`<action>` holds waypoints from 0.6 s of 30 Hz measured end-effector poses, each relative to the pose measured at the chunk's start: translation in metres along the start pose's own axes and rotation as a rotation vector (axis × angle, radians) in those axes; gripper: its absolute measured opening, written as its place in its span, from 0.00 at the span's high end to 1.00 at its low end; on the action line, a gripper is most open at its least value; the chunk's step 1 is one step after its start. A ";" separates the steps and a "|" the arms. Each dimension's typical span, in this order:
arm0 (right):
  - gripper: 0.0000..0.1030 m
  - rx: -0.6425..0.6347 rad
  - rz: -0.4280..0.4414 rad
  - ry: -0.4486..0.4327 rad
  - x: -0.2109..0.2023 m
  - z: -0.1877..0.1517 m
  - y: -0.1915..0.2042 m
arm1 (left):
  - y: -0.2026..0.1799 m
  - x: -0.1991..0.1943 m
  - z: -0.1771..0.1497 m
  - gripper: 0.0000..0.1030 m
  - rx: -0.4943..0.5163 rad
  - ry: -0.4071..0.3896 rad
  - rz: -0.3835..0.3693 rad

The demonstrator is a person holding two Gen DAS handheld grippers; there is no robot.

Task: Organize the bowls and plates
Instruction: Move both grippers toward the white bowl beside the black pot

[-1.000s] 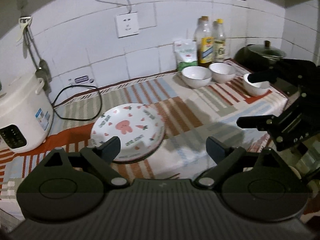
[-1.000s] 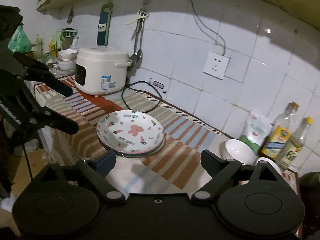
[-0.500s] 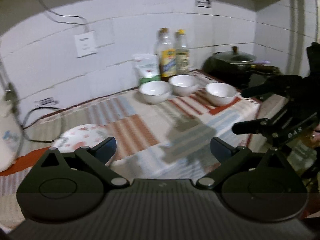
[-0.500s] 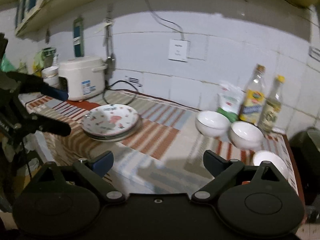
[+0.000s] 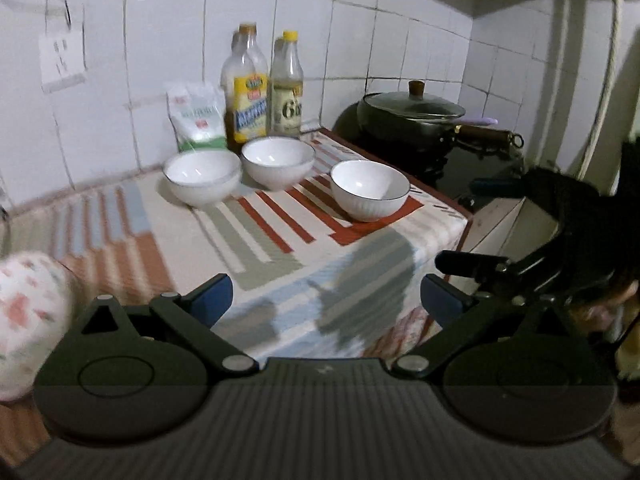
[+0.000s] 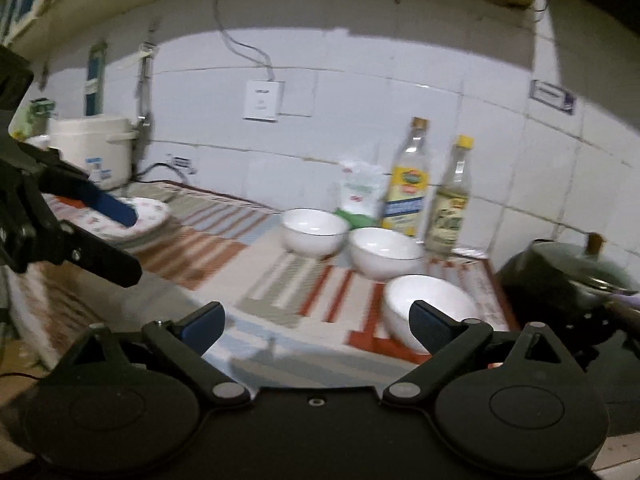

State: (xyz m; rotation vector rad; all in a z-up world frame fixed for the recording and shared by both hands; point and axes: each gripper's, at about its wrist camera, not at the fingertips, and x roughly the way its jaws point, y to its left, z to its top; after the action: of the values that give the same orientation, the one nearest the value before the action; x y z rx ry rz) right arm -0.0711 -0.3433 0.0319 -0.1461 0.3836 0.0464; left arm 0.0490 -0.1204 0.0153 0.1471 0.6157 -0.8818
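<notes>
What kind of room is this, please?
Most likely a small home kitchen: a lidded pan on a stove, oil bottles against a tiled wall, and a rice cooker on the counter.

I'm facing a dim kitchen corner w/ white tiled walls (image 5: pixel 400 40), a striped cloth (image 5: pixel 280 240) over the counter, a wall socket (image 6: pixel 262 100) w/ cable running up, and a lidded dark pan (image 5: pixel 412 116) on the right.
</notes>
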 end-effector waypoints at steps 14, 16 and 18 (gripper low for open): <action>0.03 0.171 -0.084 0.016 0.084 -0.051 -0.071 | 0.001 0.114 0.027 0.04 -0.184 -0.030 -0.108; 0.03 0.191 -0.092 0.020 0.095 -0.056 -0.078 | -0.003 0.129 0.032 0.05 -0.182 -0.043 -0.105; 0.03 0.188 -0.119 0.041 0.108 -0.059 -0.084 | -0.007 0.144 0.039 0.07 -0.167 -0.054 -0.079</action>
State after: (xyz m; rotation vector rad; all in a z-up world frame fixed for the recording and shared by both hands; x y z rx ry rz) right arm 0.0129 -0.4335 -0.0513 0.0165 0.4178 -0.1105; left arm 0.1292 -0.2366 -0.0323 -0.0514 0.6447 -0.9034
